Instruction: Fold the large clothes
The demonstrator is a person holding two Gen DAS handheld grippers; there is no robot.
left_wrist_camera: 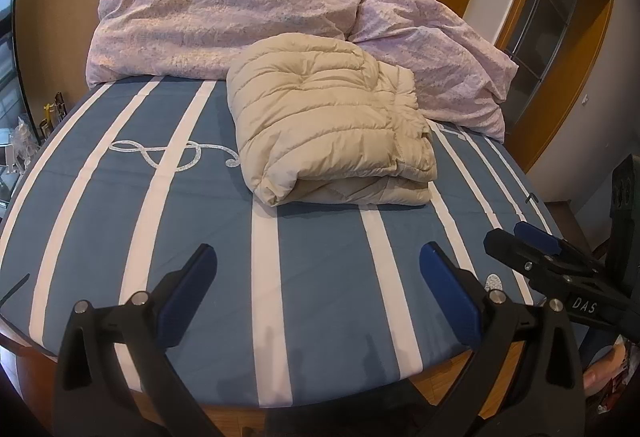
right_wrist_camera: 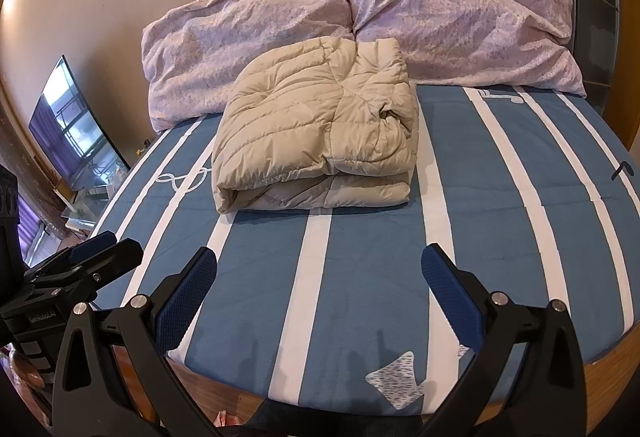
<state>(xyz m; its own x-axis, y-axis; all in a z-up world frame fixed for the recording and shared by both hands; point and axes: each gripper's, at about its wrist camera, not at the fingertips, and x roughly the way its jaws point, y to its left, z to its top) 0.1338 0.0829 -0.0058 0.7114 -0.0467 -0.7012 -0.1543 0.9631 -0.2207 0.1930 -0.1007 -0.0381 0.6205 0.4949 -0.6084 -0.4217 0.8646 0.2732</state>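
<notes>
Striped blue bedsheet [left_wrist_camera: 328,277] fills both views under my tools. My left gripper [left_wrist_camera: 318,287] and right gripper [right_wrist_camera: 318,287] are both wide apart and hold nothing, above the near edge of the bed. Further out, the beige puffer jacket [right_wrist_camera: 316,129] lies folded in a thick bundle at mid-bed, just before the lilac pillows [right_wrist_camera: 460,21]. I judge it light, soft and slippery; better to pinch a stitched seam or edge.
</notes>
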